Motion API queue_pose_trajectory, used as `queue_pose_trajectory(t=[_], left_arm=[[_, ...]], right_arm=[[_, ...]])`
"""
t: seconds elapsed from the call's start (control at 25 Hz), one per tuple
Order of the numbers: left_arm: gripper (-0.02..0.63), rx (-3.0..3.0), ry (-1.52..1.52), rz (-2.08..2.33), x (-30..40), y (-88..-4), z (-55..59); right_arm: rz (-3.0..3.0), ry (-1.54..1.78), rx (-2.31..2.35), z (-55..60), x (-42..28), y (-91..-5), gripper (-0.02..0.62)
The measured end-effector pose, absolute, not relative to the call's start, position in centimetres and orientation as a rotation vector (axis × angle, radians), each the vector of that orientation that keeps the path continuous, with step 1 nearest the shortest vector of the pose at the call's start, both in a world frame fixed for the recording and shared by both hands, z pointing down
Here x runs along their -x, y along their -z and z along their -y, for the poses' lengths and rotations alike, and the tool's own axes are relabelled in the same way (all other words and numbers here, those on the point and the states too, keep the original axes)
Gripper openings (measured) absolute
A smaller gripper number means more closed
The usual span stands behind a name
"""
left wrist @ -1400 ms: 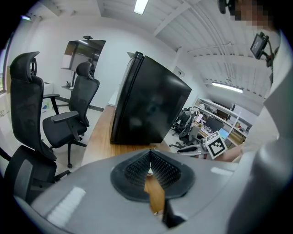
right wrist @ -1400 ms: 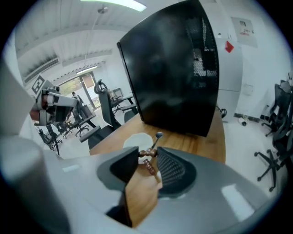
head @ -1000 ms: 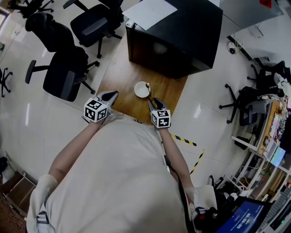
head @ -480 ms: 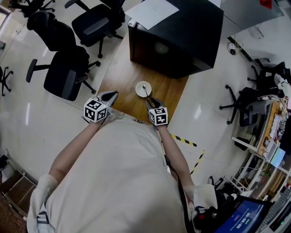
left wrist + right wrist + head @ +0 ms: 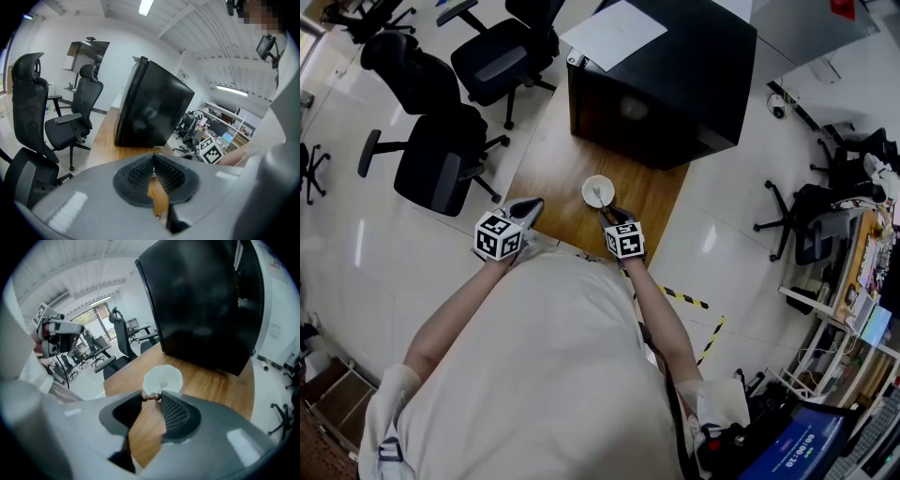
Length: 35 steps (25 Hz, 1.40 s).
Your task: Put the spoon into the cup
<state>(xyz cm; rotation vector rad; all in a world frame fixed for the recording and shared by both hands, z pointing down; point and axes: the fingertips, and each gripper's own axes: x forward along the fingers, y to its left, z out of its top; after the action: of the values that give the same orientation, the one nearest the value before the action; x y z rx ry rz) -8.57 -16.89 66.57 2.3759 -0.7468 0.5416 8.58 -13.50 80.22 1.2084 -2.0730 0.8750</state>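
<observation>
Head view: white cup [image 5: 598,191] on wood table [image 5: 551,159], before black box [image 5: 666,75]. Spoon [image 5: 599,197] slanting from right gripper [image 5: 610,215] into cup, bowl end inside. Left gripper [image 5: 532,202] well apart.

Left gripper view: jaws pressed together, empty.

Right gripper view: jaws pinching brown handle tip (beaded), long axis pointing ahead into cup.

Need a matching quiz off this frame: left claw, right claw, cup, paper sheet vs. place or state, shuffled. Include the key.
Things:
1. left claw
2. right claw
3. cup
4. paper sheet

Place or state:
A. on top of the black cabinet
B. shut on the spoon handle
C. on the wooden table, spoon bowl inside
D. shut, holding nothing

Pairs: 1-D, 2-B, 3-C, 4-A.
</observation>
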Motion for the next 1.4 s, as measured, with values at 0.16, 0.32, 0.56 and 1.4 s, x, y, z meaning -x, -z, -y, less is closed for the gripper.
queue_pose_trajectory(t=[0.16,0.32,0.56,1.4], left_arm=[[0.002,-2.38,-0.542,0.736,8.7,-66.6,17.1],[0.002,-2.387,-0.543,0.717,8.6,-66.7,17.3],[0.002,-2.385,-0.541,0.672,9.9,-66.8,17.5],[0.002,-2.468,-0.379,0.438,9.8,-63.1,21.9]], right_arm=[[2.048,-0.899,-1.211,14.0,-8.5,-81.0,0.127],[2.03,-0.925,-1.215,14.2,-8.3,-81.8,0.127],[1.98,-0.987,-1.231,13.4,-7.3,-82.6,0.127],[2.036,-0.956,-1.692,15.9,-5.6,-72.7,0.164]])
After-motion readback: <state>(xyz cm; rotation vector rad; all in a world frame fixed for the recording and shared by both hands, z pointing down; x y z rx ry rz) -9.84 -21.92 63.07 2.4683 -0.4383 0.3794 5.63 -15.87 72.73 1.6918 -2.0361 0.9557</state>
